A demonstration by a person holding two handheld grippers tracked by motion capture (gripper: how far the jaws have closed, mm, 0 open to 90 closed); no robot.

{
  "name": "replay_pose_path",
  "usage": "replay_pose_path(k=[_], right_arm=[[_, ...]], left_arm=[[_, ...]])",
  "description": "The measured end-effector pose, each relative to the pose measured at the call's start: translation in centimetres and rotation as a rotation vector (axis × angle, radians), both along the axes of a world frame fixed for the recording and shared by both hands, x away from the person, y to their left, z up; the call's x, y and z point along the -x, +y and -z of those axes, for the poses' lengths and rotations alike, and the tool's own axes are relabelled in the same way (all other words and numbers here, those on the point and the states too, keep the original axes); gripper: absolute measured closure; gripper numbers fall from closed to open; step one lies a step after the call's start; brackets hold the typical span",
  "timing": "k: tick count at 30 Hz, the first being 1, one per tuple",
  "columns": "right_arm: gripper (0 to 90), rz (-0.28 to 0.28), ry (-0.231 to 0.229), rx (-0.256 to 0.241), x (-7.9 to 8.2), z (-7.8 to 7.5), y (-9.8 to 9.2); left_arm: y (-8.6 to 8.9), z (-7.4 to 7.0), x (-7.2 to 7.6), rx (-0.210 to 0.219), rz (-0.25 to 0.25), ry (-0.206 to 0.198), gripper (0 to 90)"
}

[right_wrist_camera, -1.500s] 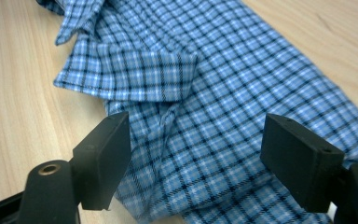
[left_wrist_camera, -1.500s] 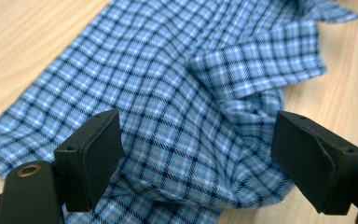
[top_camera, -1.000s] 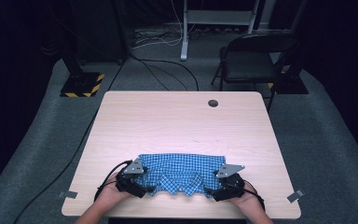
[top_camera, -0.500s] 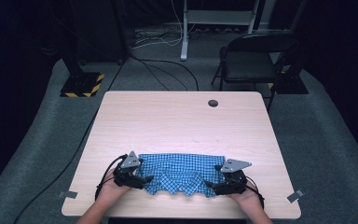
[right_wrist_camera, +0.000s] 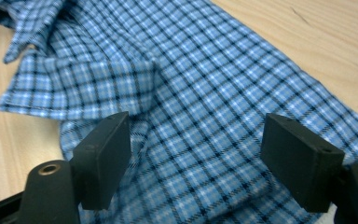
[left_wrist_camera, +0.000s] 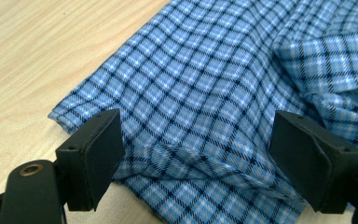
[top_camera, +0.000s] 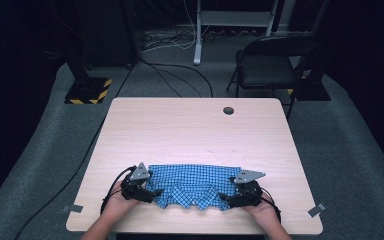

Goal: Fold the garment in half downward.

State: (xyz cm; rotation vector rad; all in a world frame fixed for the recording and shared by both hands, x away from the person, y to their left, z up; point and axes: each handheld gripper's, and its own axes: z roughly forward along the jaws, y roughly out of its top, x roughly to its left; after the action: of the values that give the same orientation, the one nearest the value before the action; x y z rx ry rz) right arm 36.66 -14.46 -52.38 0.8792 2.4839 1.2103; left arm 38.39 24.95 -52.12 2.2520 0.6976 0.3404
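Shirt (top_camera: 192,186) looks partly folded already, lying flat on the tabletop (top_camera: 195,135) right between the left hand-held gripper (top_camera: 150,192) and right hand-held gripper (top_camera: 225,199), both spread wide over its near corners, so the grab's yet to come.

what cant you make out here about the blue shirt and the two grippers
- High view: the near corners of the blue checked cotton shirt lie under the left gripper and right gripper; too small to tell whether pads touch cloth.
- Left gripper view: the shirt runs off the top and right edges.
- Right gripper view: the shirt's lower part is cut off, so its full shape is hidden.
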Motion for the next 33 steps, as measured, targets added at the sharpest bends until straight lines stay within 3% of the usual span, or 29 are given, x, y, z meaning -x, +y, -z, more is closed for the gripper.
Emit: replay_pose_path(k=[6, 18, 27, 33], right_arm=[[20.3, -0.012, -0.013, 0.036, 0.1, 0.4, 0.3], [9.1, -0.037, 0.005, 0.050, 0.1, 0.6, 0.8], [4.8, -0.052, 0.019, 0.043, 0.0, 0.6, 0.8], [4.8, -0.049, 0.005, 0.065, 0.1, 0.6, 1.0]], left_arm=[[-0.2, 0.3, 0.1, -0.016, 0.013, -0.018, 15.4], [-0.7, 0.5, 0.3, -0.019, 0.018, -0.012, 6.8], [-0.7, 0.6, 0.3, -0.013, 0.025, -0.010, 4.2], [-0.7, 0.7, 0.3, -0.009, 0.028, -0.011, 4.2]])
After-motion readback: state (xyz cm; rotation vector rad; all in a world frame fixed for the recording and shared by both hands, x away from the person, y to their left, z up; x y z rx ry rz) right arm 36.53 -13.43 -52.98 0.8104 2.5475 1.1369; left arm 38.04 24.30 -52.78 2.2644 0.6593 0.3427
